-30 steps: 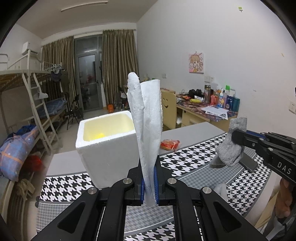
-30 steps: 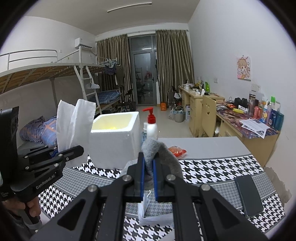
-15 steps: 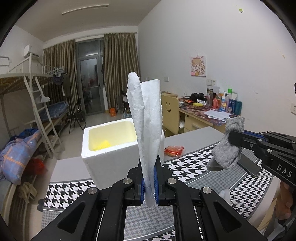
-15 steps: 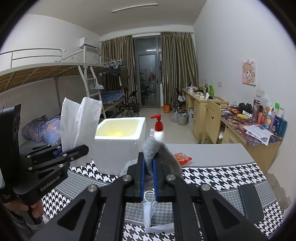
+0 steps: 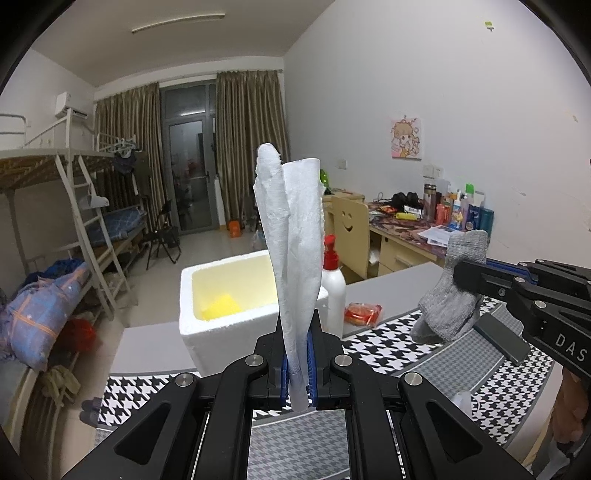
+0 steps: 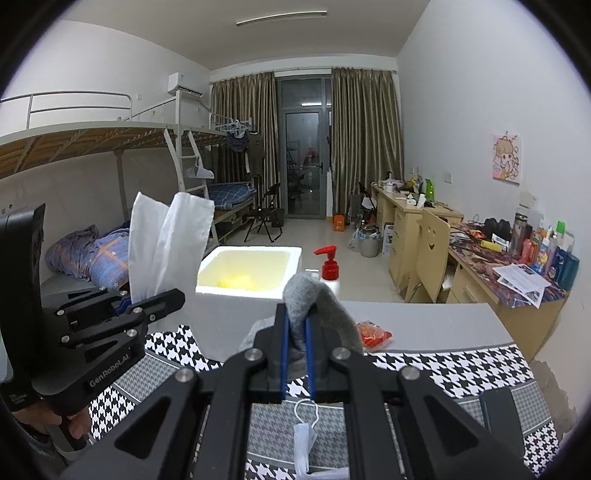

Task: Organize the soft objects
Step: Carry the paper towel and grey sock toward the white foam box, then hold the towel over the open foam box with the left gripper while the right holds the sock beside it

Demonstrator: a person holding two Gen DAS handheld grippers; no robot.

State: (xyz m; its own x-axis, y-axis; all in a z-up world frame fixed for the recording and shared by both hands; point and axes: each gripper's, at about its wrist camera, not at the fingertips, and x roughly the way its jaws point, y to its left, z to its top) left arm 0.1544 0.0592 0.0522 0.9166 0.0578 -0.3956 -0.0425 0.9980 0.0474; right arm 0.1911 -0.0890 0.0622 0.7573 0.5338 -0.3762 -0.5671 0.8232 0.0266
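Dorm room, white walls (image 6: 461, 92), ceiling tube light (image 6: 281, 18) on. Brown curtains (image 6: 365, 144) flank glass balcony door (image 6: 304, 162). Metal loft bunk (image 6: 92, 136) left, wooden desks (image 6: 410, 218) along right wall, beige tile floor (image 6: 325, 236).

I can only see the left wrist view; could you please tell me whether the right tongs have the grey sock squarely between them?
Observer: Yes. The right wrist view shows the grey sock folded over and pinched in the middle of the right tongs, which are shut on it.
Operator: Thank you. Is anything lying beneath them?
Observer: A face mask lies on the houndstooth cloth just below, with its ear loop towards the tongs.
Operator: And how does my cloth look from there?
Observer: The white cloth in the left tongs stands up in two spread flaps.
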